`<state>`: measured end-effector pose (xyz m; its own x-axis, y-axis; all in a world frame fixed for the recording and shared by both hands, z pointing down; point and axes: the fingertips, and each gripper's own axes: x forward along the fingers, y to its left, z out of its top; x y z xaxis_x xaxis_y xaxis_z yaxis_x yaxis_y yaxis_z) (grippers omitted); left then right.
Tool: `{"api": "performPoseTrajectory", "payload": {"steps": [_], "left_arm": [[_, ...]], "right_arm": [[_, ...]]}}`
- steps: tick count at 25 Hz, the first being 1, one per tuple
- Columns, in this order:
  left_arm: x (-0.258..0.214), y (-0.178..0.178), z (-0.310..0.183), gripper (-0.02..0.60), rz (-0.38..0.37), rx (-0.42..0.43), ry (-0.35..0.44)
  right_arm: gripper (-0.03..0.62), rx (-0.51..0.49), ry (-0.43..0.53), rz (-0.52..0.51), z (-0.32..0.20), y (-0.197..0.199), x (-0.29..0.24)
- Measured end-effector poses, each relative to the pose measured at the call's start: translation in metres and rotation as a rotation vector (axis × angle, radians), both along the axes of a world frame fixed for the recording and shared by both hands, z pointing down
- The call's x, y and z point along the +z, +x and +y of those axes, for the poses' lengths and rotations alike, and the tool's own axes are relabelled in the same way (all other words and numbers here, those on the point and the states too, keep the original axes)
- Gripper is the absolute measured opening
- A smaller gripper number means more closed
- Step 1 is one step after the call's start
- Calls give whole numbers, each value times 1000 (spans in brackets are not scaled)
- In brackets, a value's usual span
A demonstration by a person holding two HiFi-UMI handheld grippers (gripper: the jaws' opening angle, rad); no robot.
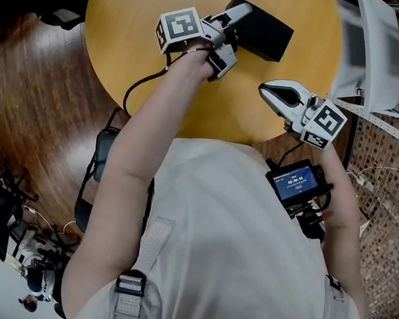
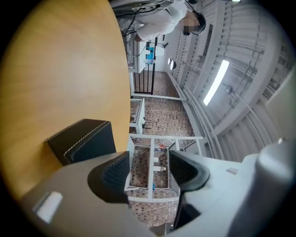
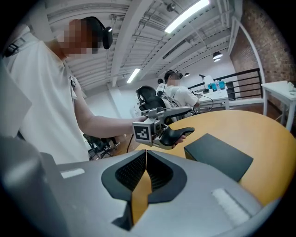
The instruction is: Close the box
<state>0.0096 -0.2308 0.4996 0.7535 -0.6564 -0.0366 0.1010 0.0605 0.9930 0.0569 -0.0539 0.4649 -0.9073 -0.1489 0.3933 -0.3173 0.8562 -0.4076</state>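
Observation:
A black box (image 1: 263,30) with white stitching lies at the far side of the round wooden table (image 1: 140,39), its lid down flat. My left gripper (image 1: 232,39) hovers at the box's near-left end, jaws spread wide. In the left gripper view the gripper (image 2: 150,171) is open with nothing between the pads, and the box (image 2: 85,139) sits off to the left of them. My right gripper (image 1: 264,91) hangs over the table's near edge, apart from the box. In the right gripper view that gripper (image 3: 146,155) has its pads touching, and the box (image 3: 219,155) lies beyond.
A white metal rack (image 1: 382,60) stands right of the table over a brick-patterned floor. A small screen device (image 1: 294,183) hangs at the person's waist. A dark chair (image 1: 103,154) sits left of the person. Another person (image 3: 178,95) sits at a far desk.

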Motion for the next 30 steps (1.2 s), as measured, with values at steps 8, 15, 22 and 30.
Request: {"api": "performPoseTrajectory", "payload": {"steps": [8, 15, 22, 30], "left_arm": [[29, -9, 50, 110, -331, 95, 117], [22, -35, 88, 0, -559, 77, 256], [-13, -25, 128, 0, -902, 143, 518], [-8, -16, 171, 0, -1036, 182, 593]], "right_arm": [[2, 121, 0, -18, -21, 17, 2], [0, 123, 36, -76, -30, 14, -1], [0, 135, 90, -139, -22, 17, -15], [0, 117, 100, -181, -5, 10, -18]]}}
